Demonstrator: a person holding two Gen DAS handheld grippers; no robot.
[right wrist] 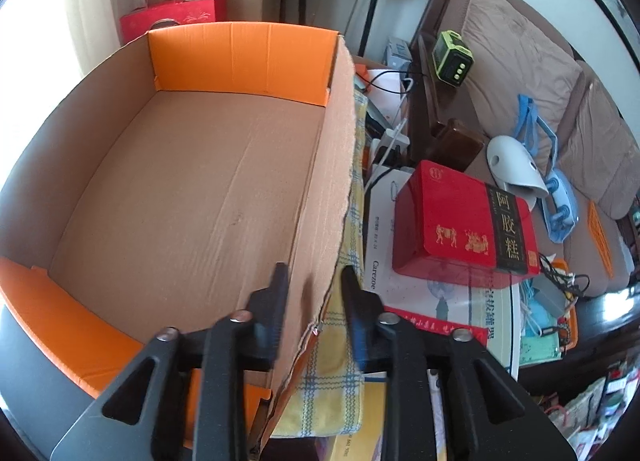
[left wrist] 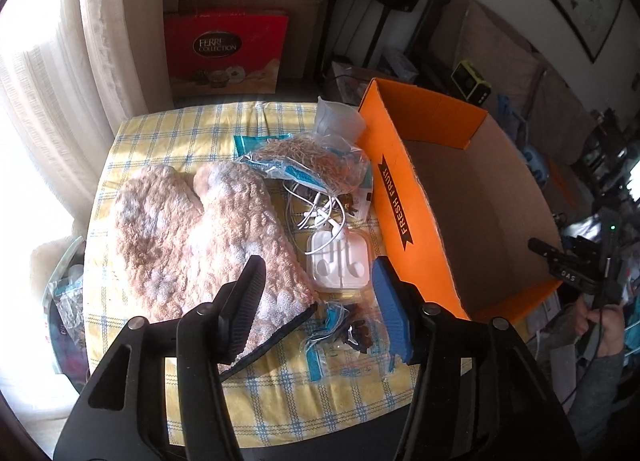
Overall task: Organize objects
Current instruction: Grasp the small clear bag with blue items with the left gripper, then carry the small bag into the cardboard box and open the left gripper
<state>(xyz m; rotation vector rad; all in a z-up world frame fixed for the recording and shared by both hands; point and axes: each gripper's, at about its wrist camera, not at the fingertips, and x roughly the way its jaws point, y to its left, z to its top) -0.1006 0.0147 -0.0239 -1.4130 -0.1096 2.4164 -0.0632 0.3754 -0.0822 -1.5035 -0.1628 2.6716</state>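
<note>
Two fluffy pink socks (left wrist: pixel 188 237) lie side by side along the left edge of our yellow checked tablecloth (left wrist: pixel 168 129), with a white earphone case (left wrist: pixel 338 261) and a bag of dried strands (left wrist: pixel 316 161) between them and the orange box (left wrist: pixel 404 197) marked "FRESH FRUIT" at the right edge. Our left gripper (left wrist: pixel 316 301) hangs released above the socks' cuffs and a small clear packet (left wrist: pixel 344 337), gripping nothing. Our right gripper (right wrist: pixel 312 301) straddles the box's near right wall (right wrist: pixel 320 221), jaws parted and not pressing it, beside a red tin (right wrist: pixel 460 229) printed "阿胶糕" and paper reading "Carezoe".
</note>
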